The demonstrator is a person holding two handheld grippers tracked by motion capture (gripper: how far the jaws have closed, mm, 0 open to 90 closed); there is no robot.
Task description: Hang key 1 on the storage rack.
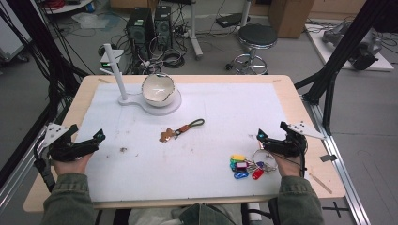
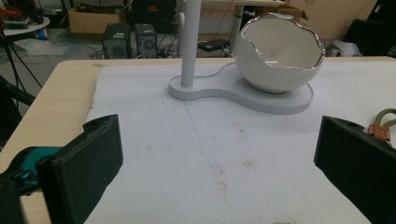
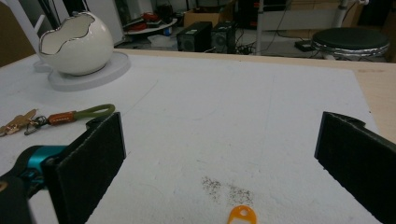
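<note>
My right hand-held gripper (image 1: pixel 268 139) rests at the near right of the worktop (image 1: pixel 300 112), jaws spread wide with nothing between them. Closest to it is the bunch of coloured key tags (image 1: pixel 241 166) on its ring, lying just beside and a little nearer to me than the jaw tips; in the right gripper view one orange tag (image 3: pixel 242 216) peeks in low between the jaws. So that bunch sits under and slightly behind my reach, and I judge I'd have to draw back and tip down to take it.

My left hand-held gripper (image 1: pixel 89 142) is at the near left edge, also wide open and empty, well apart from either set of keys.

Farther out, near the middle of the white mat (image 1: pixel 211 93), lies the strap keychain (image 1: pixel 182 130). Its long axis runs diagonally, brass end toward me and to the left, green loop (image 3: pixel 95 111) away to the right. It lies roughly between my two hands.

Beyond that stands the eggshell bowl (image 1: pixel 158 89) on its white stand (image 1: pixel 121 70).
</note>
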